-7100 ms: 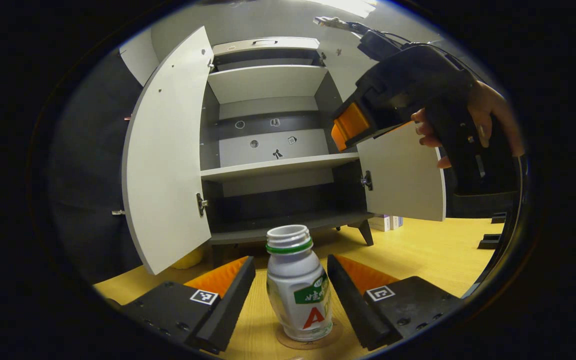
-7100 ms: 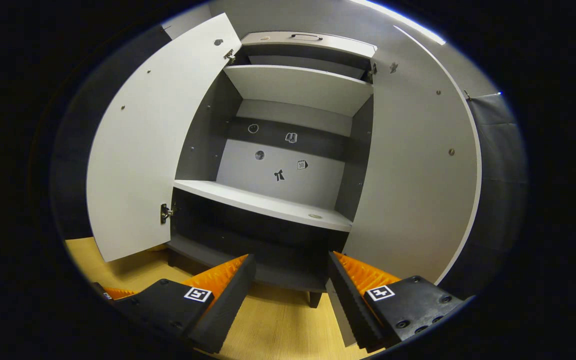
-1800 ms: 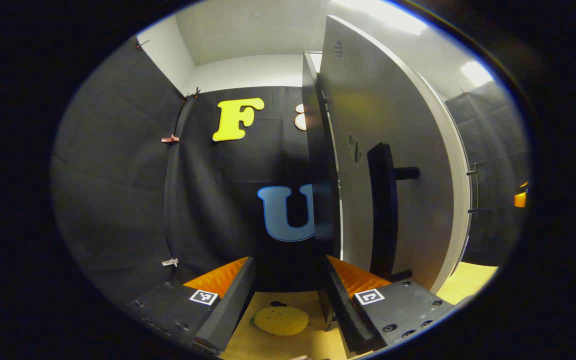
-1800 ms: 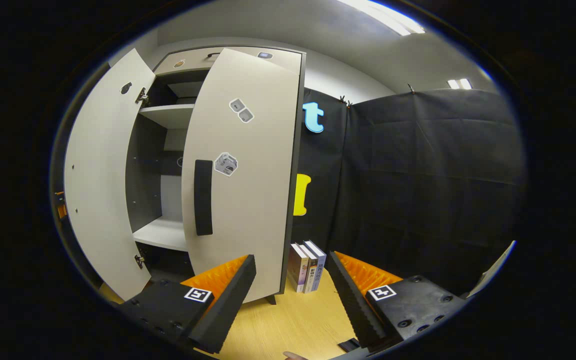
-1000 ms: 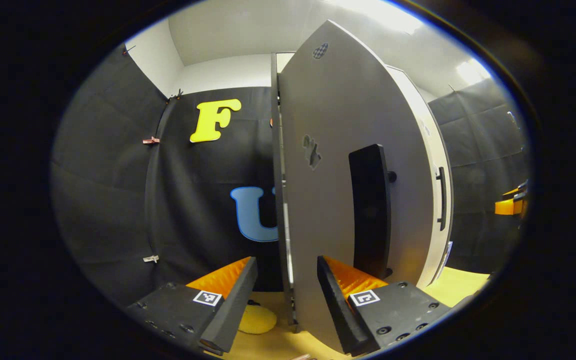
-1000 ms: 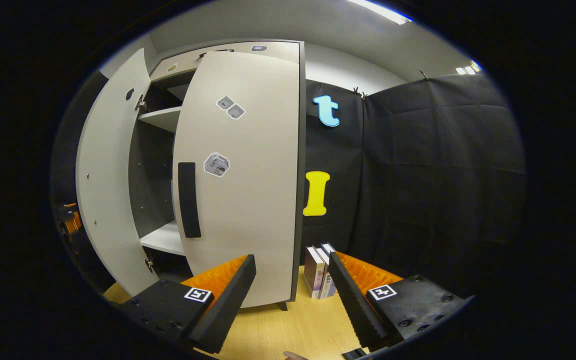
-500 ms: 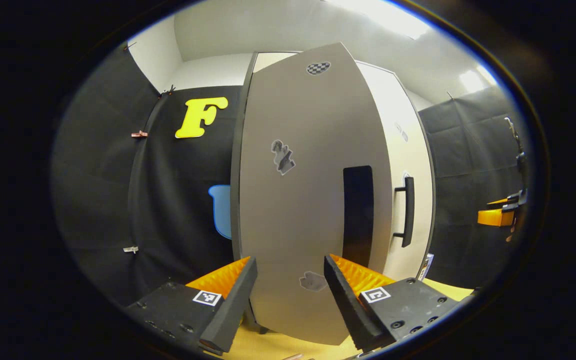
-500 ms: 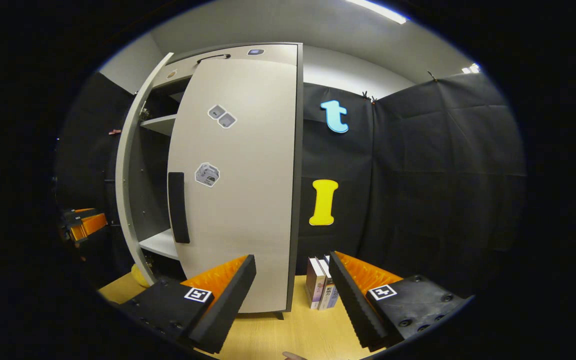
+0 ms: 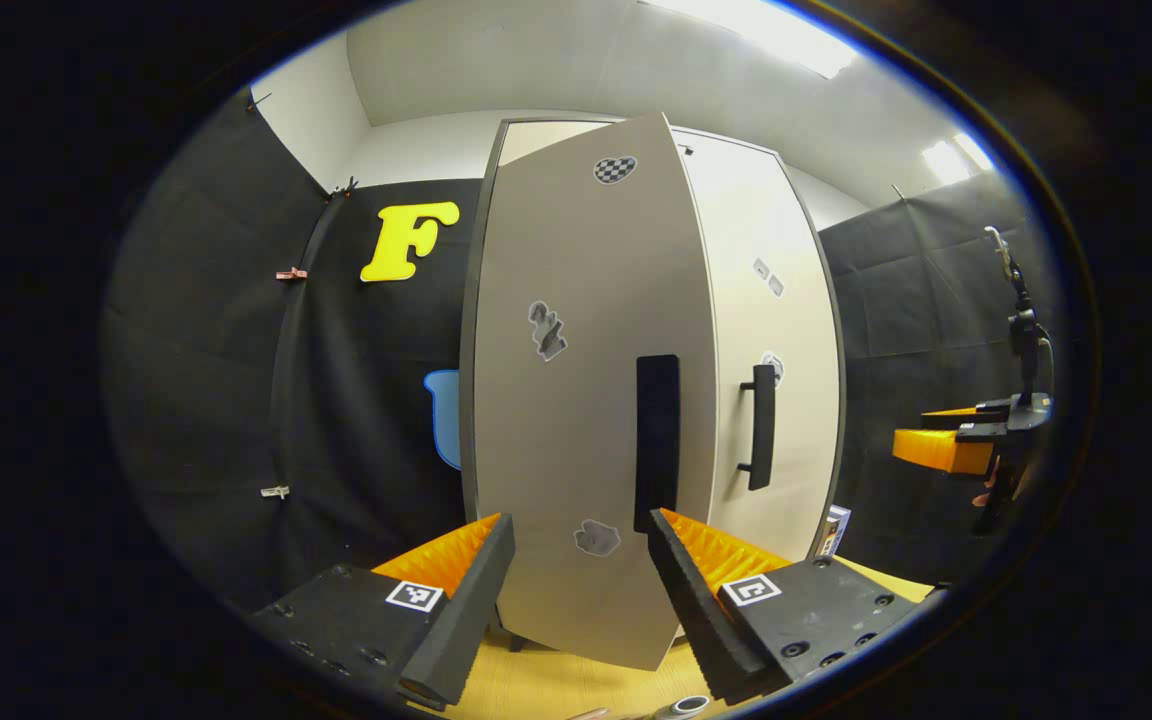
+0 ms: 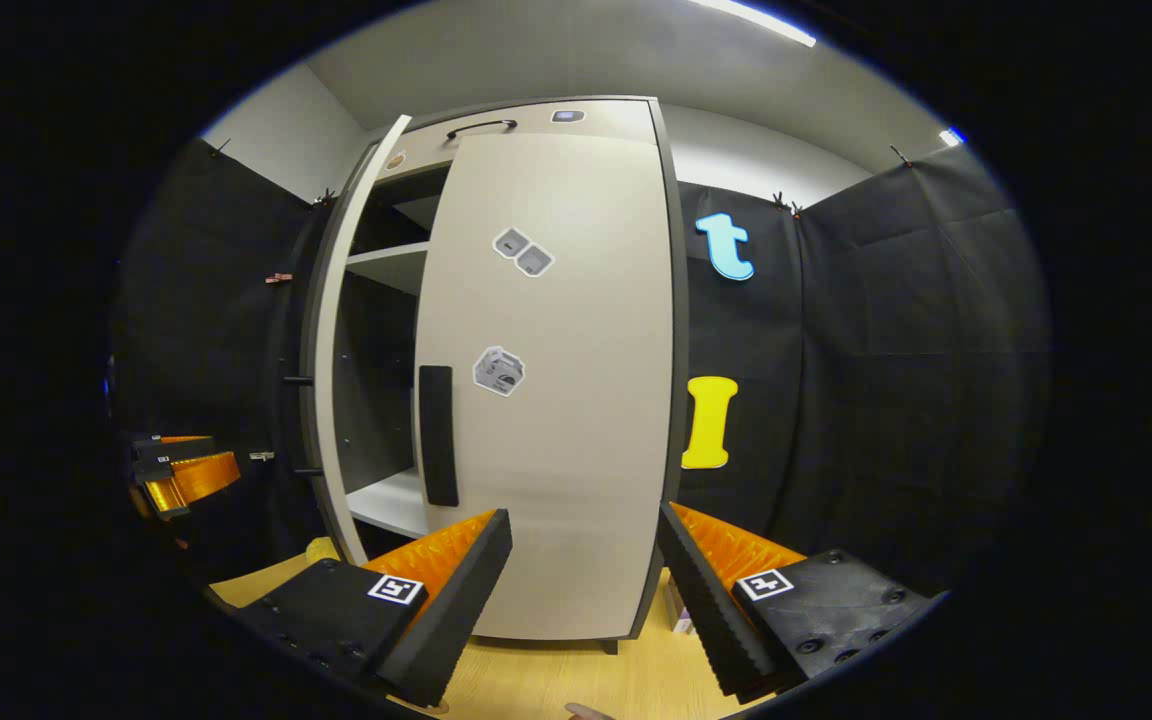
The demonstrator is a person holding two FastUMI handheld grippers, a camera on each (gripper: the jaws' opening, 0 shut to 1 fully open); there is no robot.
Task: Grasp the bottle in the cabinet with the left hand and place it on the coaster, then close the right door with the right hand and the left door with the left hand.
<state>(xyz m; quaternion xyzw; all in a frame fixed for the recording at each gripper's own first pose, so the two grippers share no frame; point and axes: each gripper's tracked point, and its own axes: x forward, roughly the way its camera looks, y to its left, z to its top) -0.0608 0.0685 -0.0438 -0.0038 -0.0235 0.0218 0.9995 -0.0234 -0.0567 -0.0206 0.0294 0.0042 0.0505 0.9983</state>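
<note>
Black cloth hangs behind and on both sides of the cabinet (image 10: 536,110), which stands on a light wooden table (image 10: 576,680). The cabinet's right door (image 10: 556,400) sits flush against the frame in the right gripper view, closed as far as I can tell. Its left door (image 9: 576,400) is ajar: in the right gripper view its free edge stands out from the cabinet and there's a dark gap between it and the right door, with shelf edges (image 10: 391,265) visible inside. In the left gripper view the left door's face angles toward the camera and its bottom corner hangs over the table just in front of the fingers.

The left gripper (image 9: 576,580) has its jaws spread, empty, with the left door's lower face showing between them; whether a finger touches the door, can't tell. The right gripper (image 10: 581,580) is spread too, holding nothing, pointed at the bottom of the right door, with bare table under it. Off to the left of the cabinet in that view you can see the left gripper again, out beyond the ajar door.

Bottle: a pale round rim (image 9: 684,706) peeks in at the very bottom of the left gripper view, below the cabinet; can't say for sure it's the bottle.
</note>
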